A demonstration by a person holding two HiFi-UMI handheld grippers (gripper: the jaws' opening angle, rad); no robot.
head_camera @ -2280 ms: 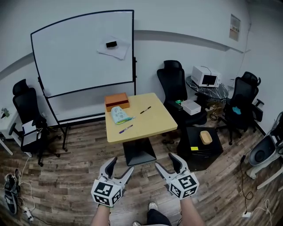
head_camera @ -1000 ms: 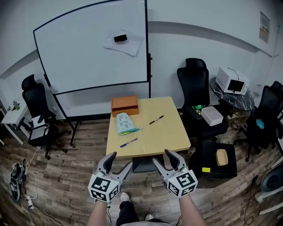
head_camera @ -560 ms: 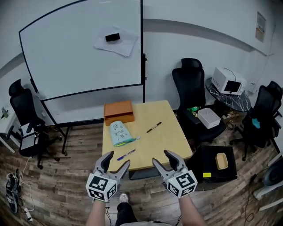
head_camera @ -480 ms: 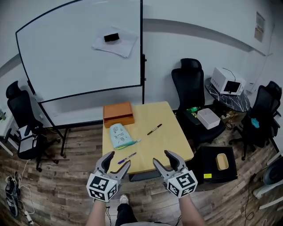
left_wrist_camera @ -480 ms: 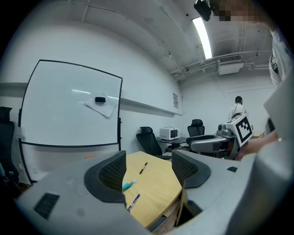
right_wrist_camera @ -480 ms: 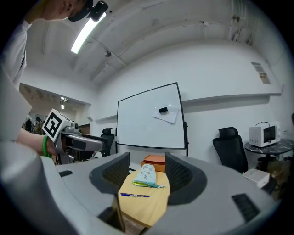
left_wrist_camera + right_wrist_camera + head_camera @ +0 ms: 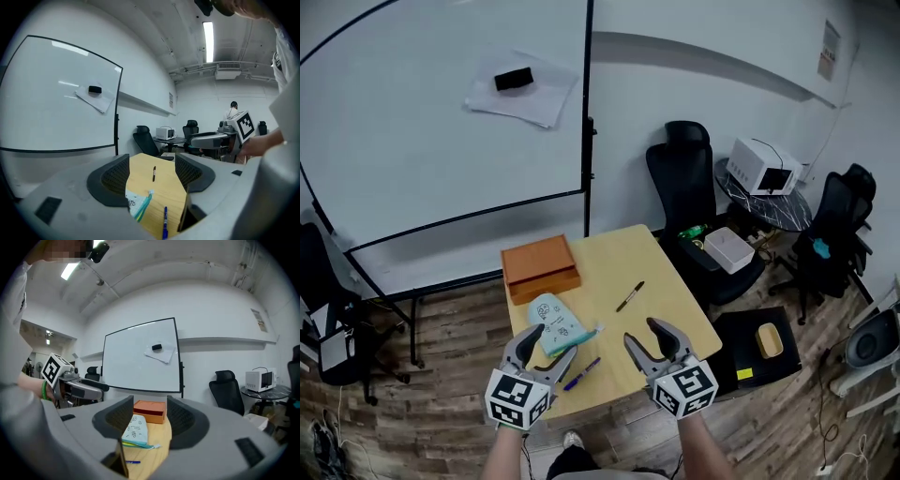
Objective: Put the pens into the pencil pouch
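1. Hovering over the near edge of the table point(image 7: 680, 314), both tools are empty: left gripper point(image 7: 546, 356) has jaws spread w/ nothing between them, right gripper point(image 7: 649, 342) likewise spread & empty
2. Blue pen point(image 7: 581, 373) lies flat at the table's near edge, just right of the left gripper's tips & between the two grippers, closer to the left one. Long axis runs diagonal, near-left to far-right. In the left gripper view it sits low, just right of centre, pointing roughly along the jaws
3. Black pen point(image 7: 630, 296) lies further in, far of the right gripper & well apart from the blue pen. It has much the same diagonal. Right gripper looks nearer to it
4. Pencil pouch point(image 7: 555, 325), pale w/ a teal edge, lies flat just far of the left gripper & left of the black pen, w/ an orange box point(image 7: 541, 268) beyond it. Teal side faces near-right, toward the blue pen; can't tell if it's unzipped
5. Judgement: blue pen is the likely first pick for the left gripper. Its jaws would need turning across the pen's diagonal, since a grip along the axis would probably slip. Pouch is close by, so the carry would be short
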